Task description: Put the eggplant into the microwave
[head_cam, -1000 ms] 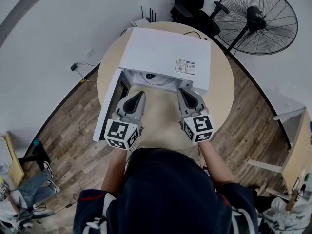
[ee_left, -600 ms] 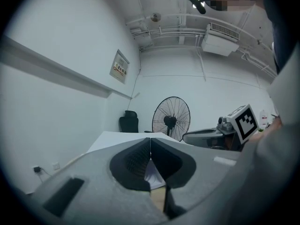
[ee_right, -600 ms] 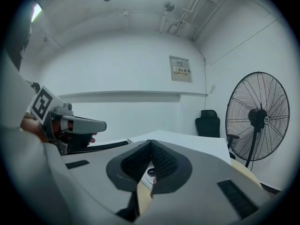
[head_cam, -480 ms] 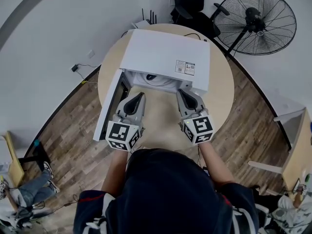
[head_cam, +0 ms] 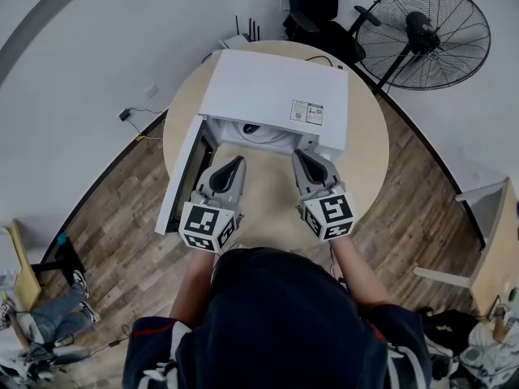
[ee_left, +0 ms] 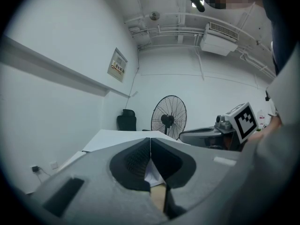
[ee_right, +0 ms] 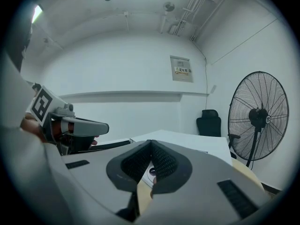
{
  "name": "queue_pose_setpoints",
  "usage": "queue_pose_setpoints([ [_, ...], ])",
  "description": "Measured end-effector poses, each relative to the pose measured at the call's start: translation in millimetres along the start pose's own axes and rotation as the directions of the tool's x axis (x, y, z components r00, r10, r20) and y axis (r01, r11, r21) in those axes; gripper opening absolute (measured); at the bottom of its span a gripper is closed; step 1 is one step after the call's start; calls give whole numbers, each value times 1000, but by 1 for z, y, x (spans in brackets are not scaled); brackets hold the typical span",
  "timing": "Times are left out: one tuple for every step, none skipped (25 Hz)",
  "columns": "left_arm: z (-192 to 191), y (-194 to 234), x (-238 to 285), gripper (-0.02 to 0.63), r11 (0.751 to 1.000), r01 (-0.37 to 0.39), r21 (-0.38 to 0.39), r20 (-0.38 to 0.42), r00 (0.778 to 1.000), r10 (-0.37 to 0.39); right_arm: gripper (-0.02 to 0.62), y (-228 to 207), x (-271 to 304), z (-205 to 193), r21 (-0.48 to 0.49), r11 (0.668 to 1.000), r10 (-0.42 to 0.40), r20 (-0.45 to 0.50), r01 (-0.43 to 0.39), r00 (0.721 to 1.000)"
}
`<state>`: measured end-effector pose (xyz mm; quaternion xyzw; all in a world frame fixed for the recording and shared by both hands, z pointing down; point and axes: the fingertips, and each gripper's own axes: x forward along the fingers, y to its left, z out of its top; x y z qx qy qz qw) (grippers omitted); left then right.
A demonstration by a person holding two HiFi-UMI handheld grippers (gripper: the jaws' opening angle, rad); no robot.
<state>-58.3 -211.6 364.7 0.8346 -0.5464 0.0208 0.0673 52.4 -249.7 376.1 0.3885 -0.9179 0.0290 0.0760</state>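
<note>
Eggplant is the missing piece: no view shows it on the round pale wooden bench (head_cam: 369,164), in either tool, or plainly inside the white box-shaped microwave (head_cam: 276,87). The microwave's door (head_cam: 180,181) hangs open to the left in the head view. Within the cavity a small dark patch (head_cam: 251,126) sits on a pale round plate (head_cam: 272,136). Whether that patch is the eggplant or a part of the oven I cannot tell, so its long axis cannot be read either. Both tools are held side by side just in front of the opening, pointing into it nearly level. The left gripper (head_cam: 235,162) is towards the door side and the right gripper (head_cam: 300,156) towards the opening's right edge, about equally near the cavity. The left gripper's own view shows its fingers (ee_left: 136,161) pressed together tip to tip with nothing between them. The right gripper's fingers (ee_right: 164,162) are likewise clenched and empty. Judging from this, either the eggplant lies inside the cavity and the task is near its end, or it lies out of frame with neither hand nearer.
</note>
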Motion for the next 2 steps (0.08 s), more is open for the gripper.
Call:
queue_pose_setpoints([
  [-1,0,0,17,1000,-1,0,-1,1000,1,11,0,0,0,1,1000,0,0,0,1000],
  [-1,0,0,17,1000,-1,0,-2,1000,1,11,-1,0,-1,1,1000,1,-1,-1,1000],
])
